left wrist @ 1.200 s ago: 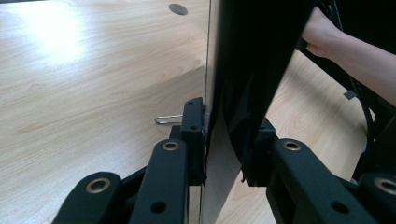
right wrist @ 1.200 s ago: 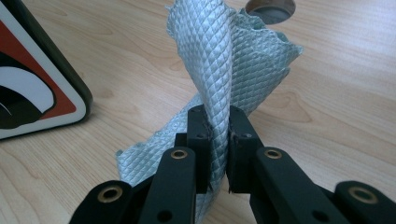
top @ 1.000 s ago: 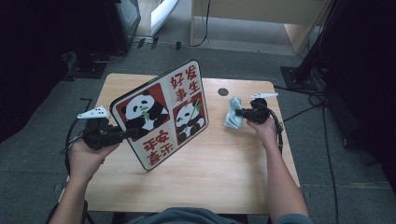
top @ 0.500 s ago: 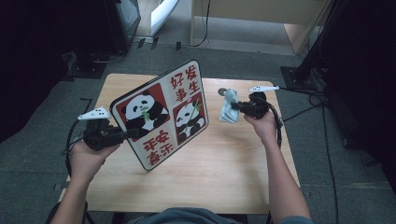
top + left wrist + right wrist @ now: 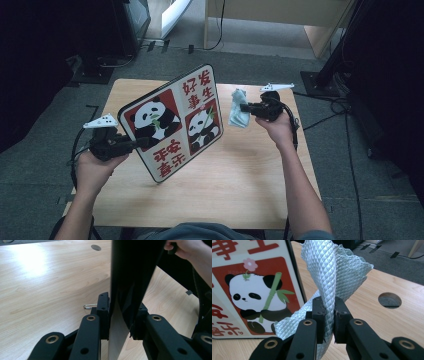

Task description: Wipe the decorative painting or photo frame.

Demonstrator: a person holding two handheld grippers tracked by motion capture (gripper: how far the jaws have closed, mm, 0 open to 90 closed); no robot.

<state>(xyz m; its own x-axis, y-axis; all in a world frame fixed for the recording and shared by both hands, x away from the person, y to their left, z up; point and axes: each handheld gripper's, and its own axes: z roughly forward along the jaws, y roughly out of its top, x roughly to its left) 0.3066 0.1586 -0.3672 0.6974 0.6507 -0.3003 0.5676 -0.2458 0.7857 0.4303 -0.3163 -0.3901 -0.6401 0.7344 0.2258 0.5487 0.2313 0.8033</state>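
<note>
A square board (image 5: 172,122) printed with two pandas and red characters stands tilted above the wooden table (image 5: 250,180), its lower corner near the tabletop. My left gripper (image 5: 142,141) is shut on the board's left edge; in the left gripper view the pads (image 5: 103,315) clamp that thin edge (image 5: 130,277). To the right of the board my right gripper (image 5: 245,106) is raised and shut on a pale blue-green quilted cloth (image 5: 238,116). In the right gripper view the cloth (image 5: 332,272) bunches up between the jaws of the right gripper (image 5: 327,312), close beside the board's panda face (image 5: 249,287).
A round cable hole (image 5: 390,300) is in the tabletop at the far side. A small metal clip (image 5: 89,306) lies on the wood behind the board. Dark stands and cables (image 5: 345,105) lie on the floor to the right of the table.
My right gripper has lifted the cloth off the table and carried it left, closer to the board. The left gripper and the board have stayed put.
</note>
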